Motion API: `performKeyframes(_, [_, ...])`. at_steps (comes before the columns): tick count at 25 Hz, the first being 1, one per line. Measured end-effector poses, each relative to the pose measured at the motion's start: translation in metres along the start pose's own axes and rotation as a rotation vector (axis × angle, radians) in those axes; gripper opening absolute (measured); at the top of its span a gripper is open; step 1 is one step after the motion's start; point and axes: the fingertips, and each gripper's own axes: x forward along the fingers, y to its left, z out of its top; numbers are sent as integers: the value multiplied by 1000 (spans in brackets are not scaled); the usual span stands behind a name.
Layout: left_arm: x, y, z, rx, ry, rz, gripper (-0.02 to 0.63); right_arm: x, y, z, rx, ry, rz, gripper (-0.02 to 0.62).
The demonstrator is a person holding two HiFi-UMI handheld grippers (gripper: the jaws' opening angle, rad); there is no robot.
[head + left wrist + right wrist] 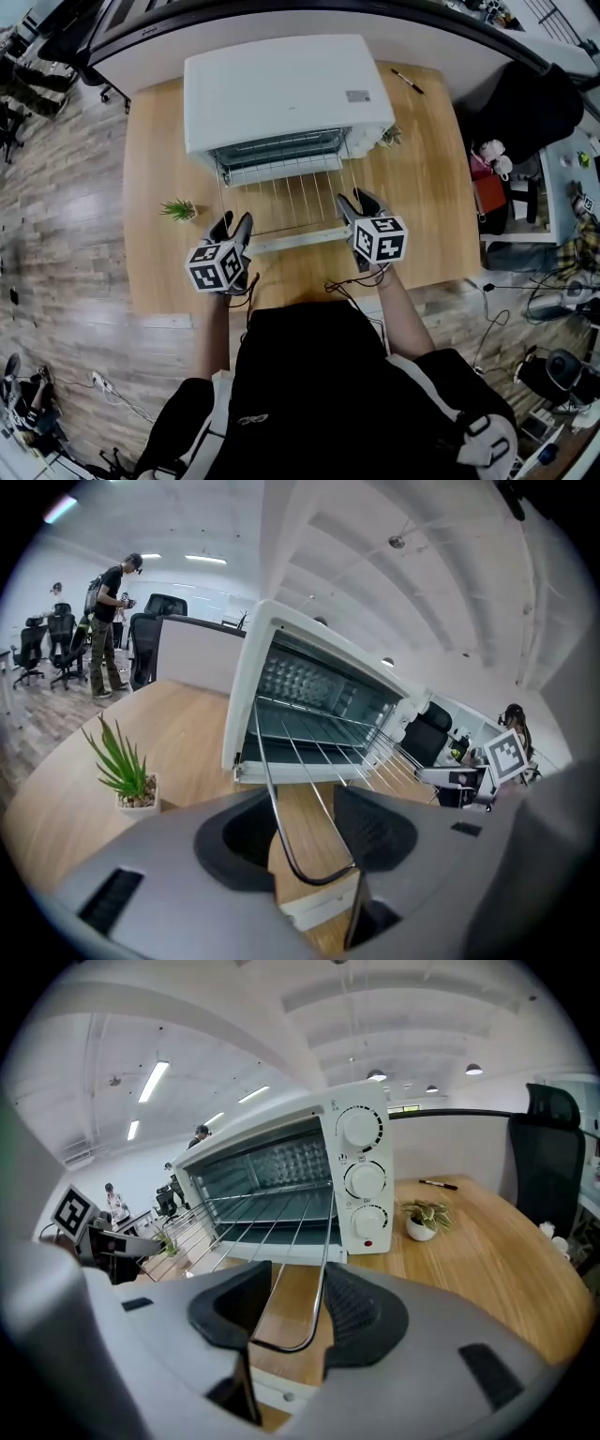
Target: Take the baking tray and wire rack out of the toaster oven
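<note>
Wooden surface (431, 159) under toaster oven (281, 89); wire rack (291, 202), likely light, stiff, slick, pinched at front corners by fingers of left gripper (232, 225) and right gripper (356, 204).

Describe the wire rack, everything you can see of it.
The wire rack is thin, shiny metal: an outer frame with rounded corners and straight parallel rods running front to back. It lies roughly level, partway out of the white toaster oven, with its rear inside the cavity and its front above the lowered door. The left gripper is closed on its front left corner and the right gripper on its front right corner. Nothing rests on it.
</note>
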Motion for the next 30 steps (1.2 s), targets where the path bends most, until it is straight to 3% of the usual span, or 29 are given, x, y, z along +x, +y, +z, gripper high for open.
performKeyframes(10, [-44,-18,-30,27,21,7,197,-49,21,-29,12,-26,-4,186])
performKeyframes(19, [-97,-47,-81,18,12,-9,196,-114,39,-77,1,-30,-38,186])
performKeyframes(30, [-95,-130,-138,38,75,-134,196,-206,-9,-132,63,-43,-194,176])
